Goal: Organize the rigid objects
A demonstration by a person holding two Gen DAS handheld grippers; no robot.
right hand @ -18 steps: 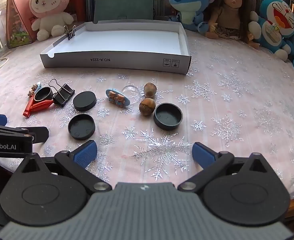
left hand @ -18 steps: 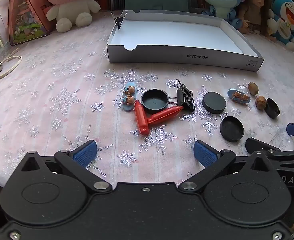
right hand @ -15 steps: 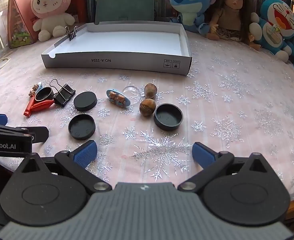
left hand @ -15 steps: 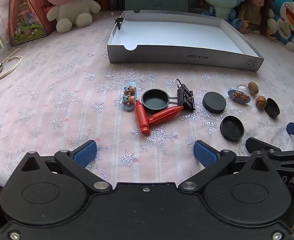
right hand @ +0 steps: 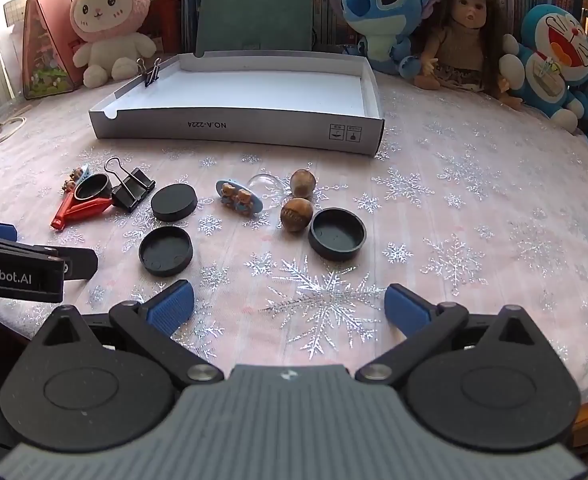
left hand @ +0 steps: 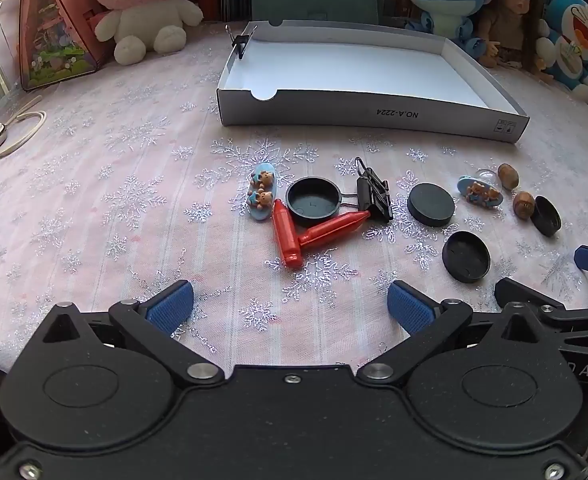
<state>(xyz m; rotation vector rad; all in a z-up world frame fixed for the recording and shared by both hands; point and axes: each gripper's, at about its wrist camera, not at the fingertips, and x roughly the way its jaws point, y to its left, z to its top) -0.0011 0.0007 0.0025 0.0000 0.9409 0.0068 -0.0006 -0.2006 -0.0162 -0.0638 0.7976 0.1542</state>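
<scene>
From the left wrist view, the left gripper is hovering over the snowflake tablecloth with its blue fingers spread wide and nothing between them. Just ahead, two red crayons are lying crossed, touching a black cap that is sitting open side up beside a black binder clip and a blue bear clip. The white box is sitting farther back, with a small binder clip gripping its left wall.

From the right wrist view, the right gripper is also hanging wide open and empty. Two acorns are resting just beside another upturned cap, well short of the box.
</scene>
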